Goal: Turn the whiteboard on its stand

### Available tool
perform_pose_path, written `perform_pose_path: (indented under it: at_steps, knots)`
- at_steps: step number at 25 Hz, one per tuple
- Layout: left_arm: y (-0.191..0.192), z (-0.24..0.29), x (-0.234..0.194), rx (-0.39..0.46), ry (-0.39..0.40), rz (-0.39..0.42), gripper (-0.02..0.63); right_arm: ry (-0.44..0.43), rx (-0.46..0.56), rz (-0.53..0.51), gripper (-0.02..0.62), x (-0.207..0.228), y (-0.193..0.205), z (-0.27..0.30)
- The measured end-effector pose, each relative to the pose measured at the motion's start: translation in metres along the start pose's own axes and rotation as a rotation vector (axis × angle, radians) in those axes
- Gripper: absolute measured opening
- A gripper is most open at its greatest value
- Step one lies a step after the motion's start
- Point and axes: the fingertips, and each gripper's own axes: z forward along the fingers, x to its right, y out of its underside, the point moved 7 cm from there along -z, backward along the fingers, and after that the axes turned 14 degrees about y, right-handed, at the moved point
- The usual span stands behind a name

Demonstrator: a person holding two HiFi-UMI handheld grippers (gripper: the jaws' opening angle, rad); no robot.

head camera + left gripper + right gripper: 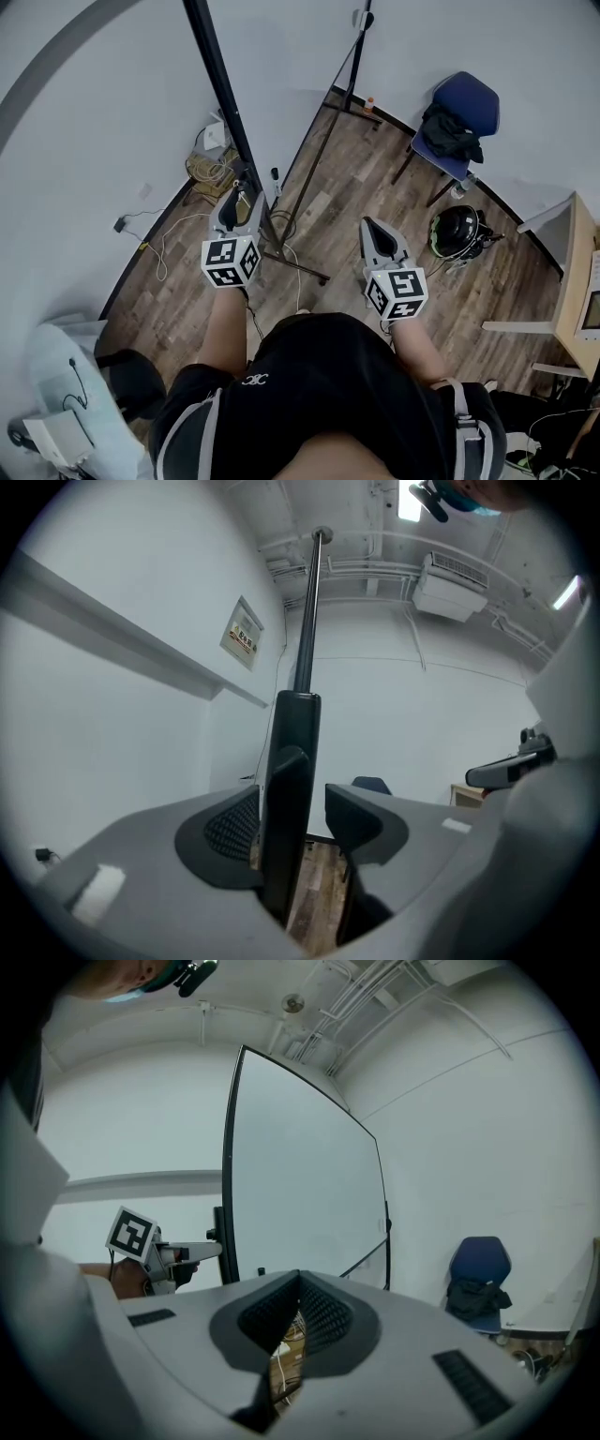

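The whiteboard (281, 47) stands on its wheeled stand; its black side frame (223, 89) runs down to the left gripper. In the right gripper view the whiteboard (300, 1176) shows its white face. My left gripper (242, 187) has its jaws either side of that black frame. In the left gripper view the left gripper (292, 801) is open: the frame post (291, 761) lies against the left pad, with a gap to the right pad. My right gripper (372, 225) hangs free to the right, off the board. The right gripper (300, 1283) is shut on nothing.
The stand's black foot (302, 269) lies on the wood floor just ahead of the person. Cables (211, 169) pile by the wall. A blue chair (459, 117) with dark clothing, a helmet (457, 230) and a wooden desk (574, 281) stand at the right.
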Motion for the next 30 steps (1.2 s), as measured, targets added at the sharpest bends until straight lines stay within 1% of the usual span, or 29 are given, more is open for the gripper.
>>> perform_pose_path:
  at_steps: [2,4,5,8,14,21,25,30]
  knots:
    - [0.002,0.007,-0.002,-0.041,-0.031,0.01,0.204,0.006,0.0,-0.001,0.005,0.002,0.0,-0.002]
    - [0.005,0.013,-0.003,-0.091,-0.082,0.025,0.202,0.015,0.0,0.001,0.005,0.006,0.0,-0.006]
    - [0.006,0.016,-0.003,-0.109,-0.108,0.038,0.185,0.02,0.0,0.003,0.005,0.008,0.001,-0.008]
    - [0.006,0.018,-0.003,-0.117,-0.151,0.08,0.177,0.034,-0.007,0.009,0.005,0.016,0.005,-0.013]
    - [0.006,0.014,-0.001,-0.121,-0.153,0.064,0.175,0.043,-0.031,0.04,0.005,0.025,0.021,-0.03]
    - [0.008,0.0,0.007,-0.116,-0.152,0.078,0.172,-0.006,-0.028,0.027,0.005,0.02,0.023,-0.039]
    - [0.01,-0.013,0.01,-0.109,-0.156,0.081,0.172,-0.02,-0.034,0.045,0.006,0.019,0.03,-0.042]
    - [0.013,-0.031,0.016,-0.115,-0.151,0.096,0.172,-0.068,-0.049,0.061,0.005,0.008,0.04,-0.045]
